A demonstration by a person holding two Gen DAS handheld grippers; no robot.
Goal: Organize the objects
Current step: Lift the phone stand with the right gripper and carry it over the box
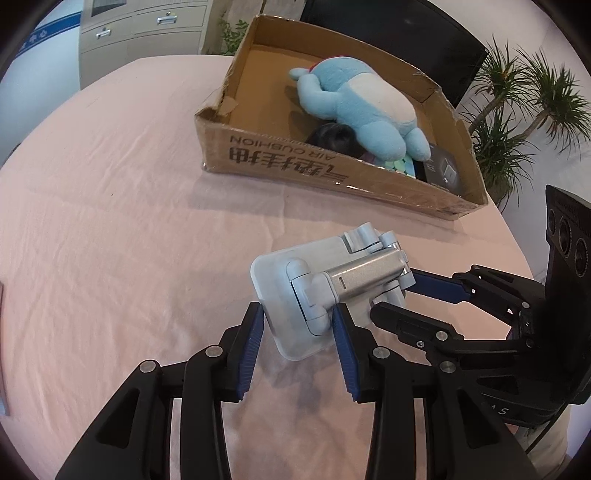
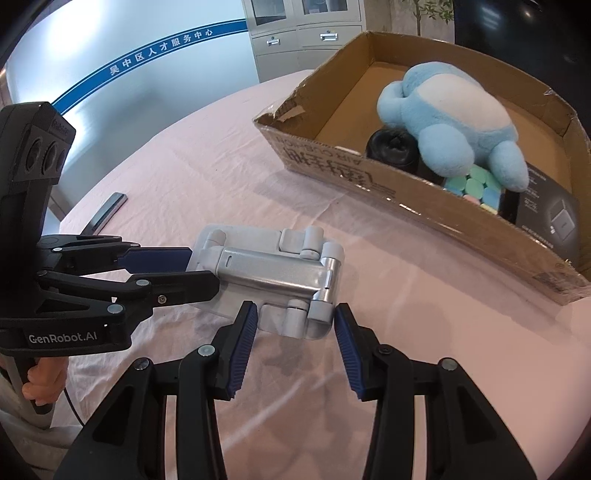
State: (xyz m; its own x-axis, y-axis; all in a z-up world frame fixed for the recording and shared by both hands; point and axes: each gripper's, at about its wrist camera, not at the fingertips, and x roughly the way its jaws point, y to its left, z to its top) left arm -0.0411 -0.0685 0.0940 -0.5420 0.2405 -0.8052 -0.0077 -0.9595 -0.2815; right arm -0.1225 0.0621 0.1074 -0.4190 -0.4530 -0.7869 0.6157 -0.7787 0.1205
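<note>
1. Office setting: grey filing cabinets [image 2: 306, 33] stood behind the table, potted palms [image 1: 524, 110] past its far right edge, and a frosted glass wall with a blue stripe [image 2: 147, 62] to the left.
2. Round table under a pink cloth [image 1: 110, 221] carried everything.
3. Cardboard box [image 1: 332, 177] sat near the table's far right edge, open top, one near corner torn.
4. Inside the box: a blue plush toy [image 1: 358, 107] lay on its back across the middle, a black round object [image 2: 391, 147] was wedged against the near wall under it, pastel foam tiles [image 2: 476, 188] and a dark flat carton [image 2: 550, 218] lay toward the right end.
5. Folding phone stand [image 1: 332, 291], silver-grey, folded flat, was over the cloth just in front of the box; whether it rested on the cloth or hung clear, cannot tell.
6. Left gripper [image 1: 297, 325] had its blue pads on both sides of the stand's base plate, clamped on its near end.
7. Right gripper [image 2: 291, 325] straddled the opposite hinge end; left pad looked to be touching, right pad showed a small gap, so spread, not clamping.
8. Both grippers approached the stand from opposite ends, fingers nearly meeting across it.
9. Dark flat strip [image 2: 109, 212] lay on the cloth near the left edge, well apart from the stand.
</note>
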